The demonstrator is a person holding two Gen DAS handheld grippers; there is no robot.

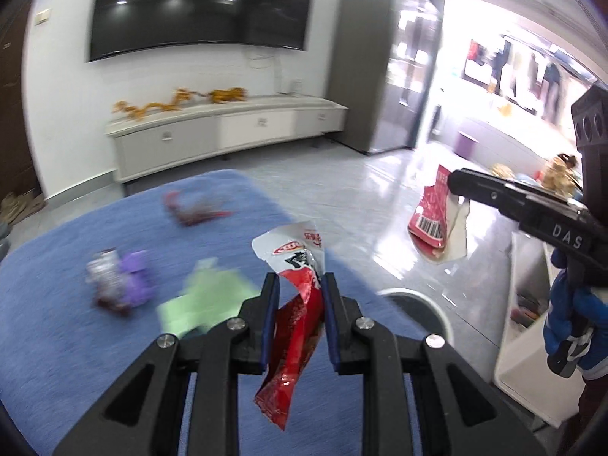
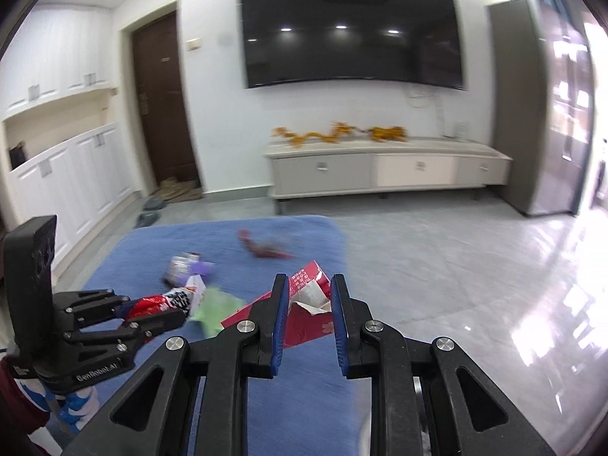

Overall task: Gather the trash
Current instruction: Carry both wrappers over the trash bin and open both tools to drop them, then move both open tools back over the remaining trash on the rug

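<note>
Blue worktop (image 1: 57,304) below us, our left hand-held gripper (image 1: 300,296) pinches a red wrapper (image 1: 300,326); the right hand-held gripper (image 2: 306,296) pinches a red packet (image 2: 307,296). We should keep both squeezes firm until over the bin (image 1: 421,304).

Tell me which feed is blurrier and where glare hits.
Left wrist view: purple wrapper and green paper smear with motion blur; the doorway is blown out. Right wrist view: sharper, with glare on the floor tiles.
</note>
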